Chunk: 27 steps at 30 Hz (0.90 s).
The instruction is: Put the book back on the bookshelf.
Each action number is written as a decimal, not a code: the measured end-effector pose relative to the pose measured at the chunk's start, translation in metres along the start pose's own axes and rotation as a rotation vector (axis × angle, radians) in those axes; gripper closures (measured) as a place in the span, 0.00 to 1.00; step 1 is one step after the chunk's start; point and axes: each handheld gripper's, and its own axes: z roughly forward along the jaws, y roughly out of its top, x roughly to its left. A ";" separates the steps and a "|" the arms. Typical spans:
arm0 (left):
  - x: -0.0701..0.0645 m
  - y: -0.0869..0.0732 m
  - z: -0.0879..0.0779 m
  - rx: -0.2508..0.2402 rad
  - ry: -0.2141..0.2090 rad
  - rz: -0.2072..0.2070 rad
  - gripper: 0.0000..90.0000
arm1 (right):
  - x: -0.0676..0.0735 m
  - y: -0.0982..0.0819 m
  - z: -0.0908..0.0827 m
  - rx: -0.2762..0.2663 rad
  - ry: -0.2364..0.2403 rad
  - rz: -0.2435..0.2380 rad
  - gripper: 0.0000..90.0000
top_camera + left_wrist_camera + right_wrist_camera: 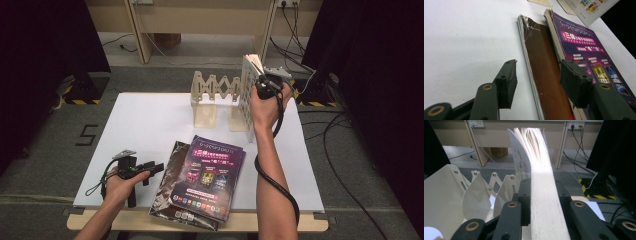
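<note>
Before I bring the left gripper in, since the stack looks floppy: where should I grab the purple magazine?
Take the purple magazine by its left long edge, coming in level from the left: that edge lies raised on the brown book, directly facing the open left gripper.

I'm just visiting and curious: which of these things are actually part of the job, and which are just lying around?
Part of the job:
right gripper, clamped on the upright book
expanding book rack
left gripper, open by the stacked magazines

Just lying about:
floor cables
wall sockets
</note>
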 end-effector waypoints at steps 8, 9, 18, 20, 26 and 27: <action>0.000 0.000 0.001 0.004 -0.003 0.000 0.52 | -0.003 0.007 -0.004 0.016 -0.005 0.049 0.83; 0.000 0.000 0.001 0.006 -0.002 0.002 0.52 | -0.003 0.008 -0.006 0.020 -0.005 0.051 0.83; -0.002 -0.001 0.001 0.007 -0.006 0.004 0.52 | -0.002 -0.010 -0.007 -0.063 -0.081 0.053 0.83; -0.002 -0.001 0.001 0.007 -0.005 0.004 0.52 | -0.002 -0.009 -0.007 -0.061 -0.081 0.056 0.83; -0.001 0.000 0.001 0.004 -0.005 0.001 0.52 | 0.004 -0.009 -0.004 -0.062 -0.074 0.021 0.81; -0.001 -0.001 0.000 0.004 -0.005 0.001 0.52 | 0.005 -0.010 -0.004 -0.067 -0.079 0.004 0.77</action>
